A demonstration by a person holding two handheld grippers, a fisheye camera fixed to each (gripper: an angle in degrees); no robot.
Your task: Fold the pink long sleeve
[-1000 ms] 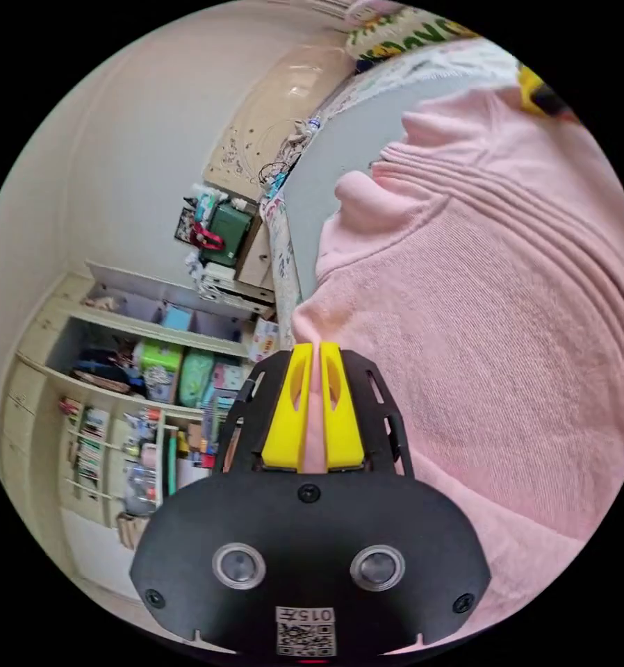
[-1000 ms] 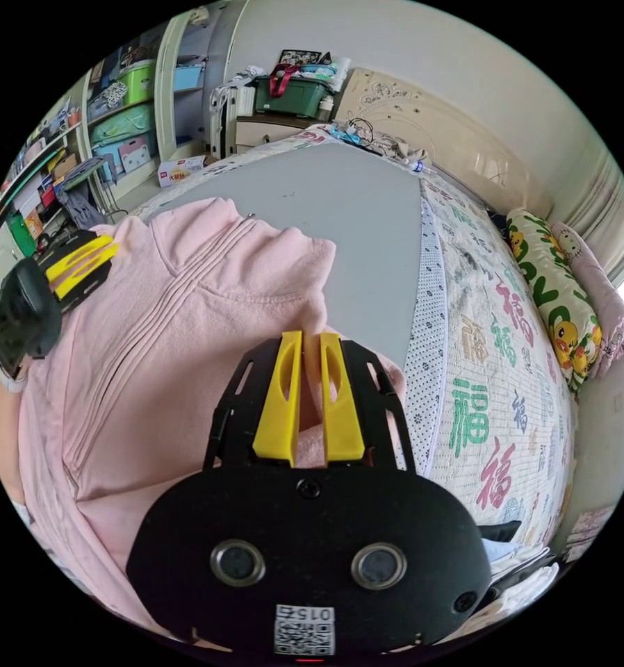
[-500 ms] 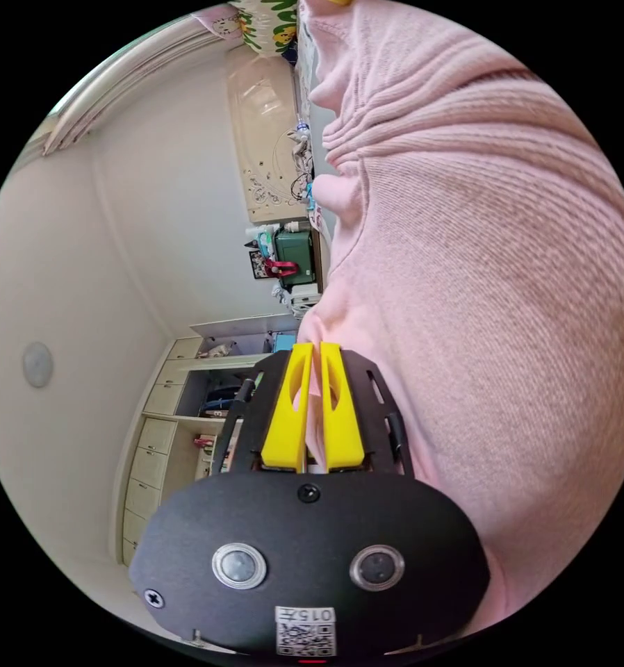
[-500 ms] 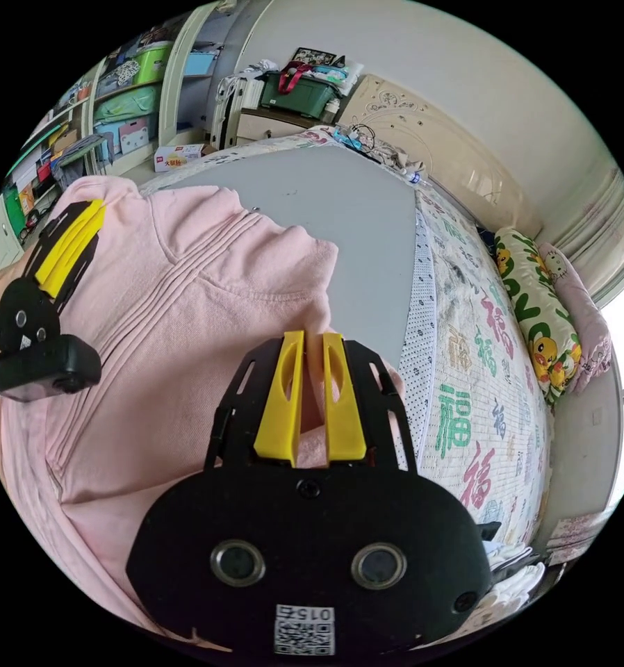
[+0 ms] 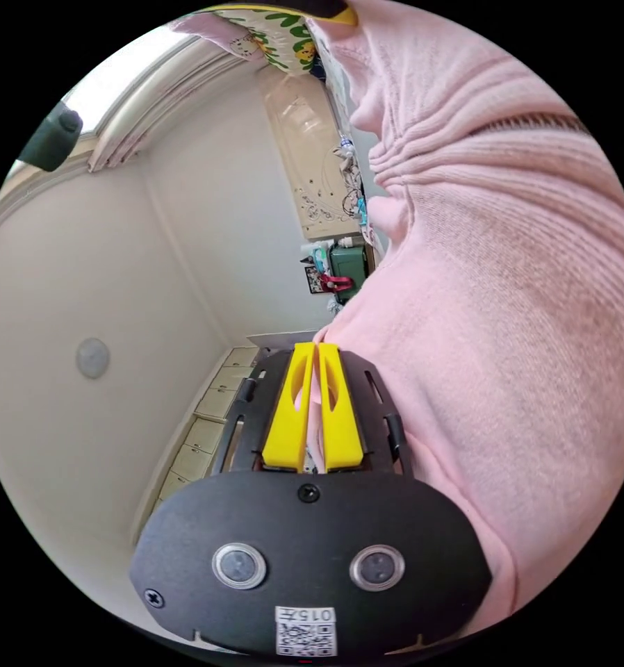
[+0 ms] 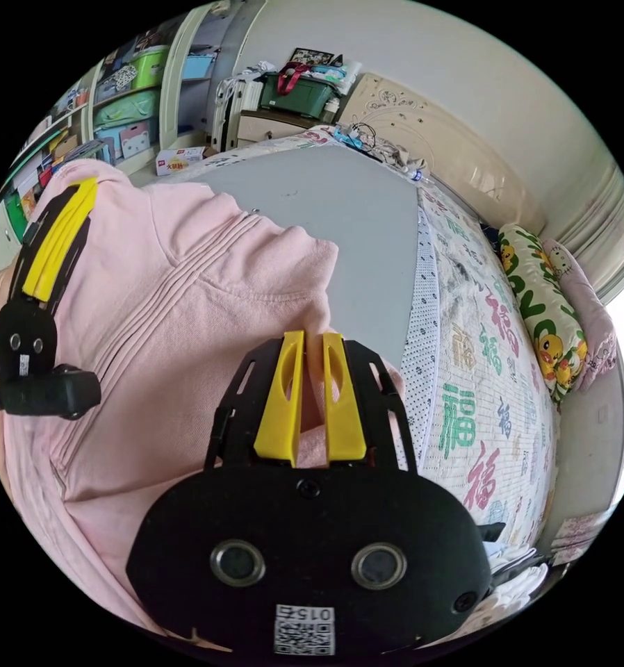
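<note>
The pink long sleeve [image 6: 187, 292] is a knit top with a zip and ribbed lines down its front, held up by its shoulders over a grey board [image 6: 340, 222]. My right gripper [image 6: 310, 340] is shut on one upper edge of it. At the left of the right gripper view, the left gripper [image 6: 83, 187] grips the other upper edge. In the left gripper view the pink long sleeve [image 5: 506, 292] covers the right half, and my left gripper [image 5: 317, 347] is shut on a fold of its edge.
A bed [image 6: 493, 389] with a printed cover and a pillow [image 6: 548, 306] lies to the right of the board. Shelves with boxes [image 6: 124, 104] and a green crate [image 6: 294, 94] stand beyond it. A wall and ceiling lamp [image 5: 92, 356] show in the left gripper view.
The left gripper has risen and rolled, its view swinging from the shelves to the wall and ceiling, lifting its edge of the garment. The right gripper has barely moved.
</note>
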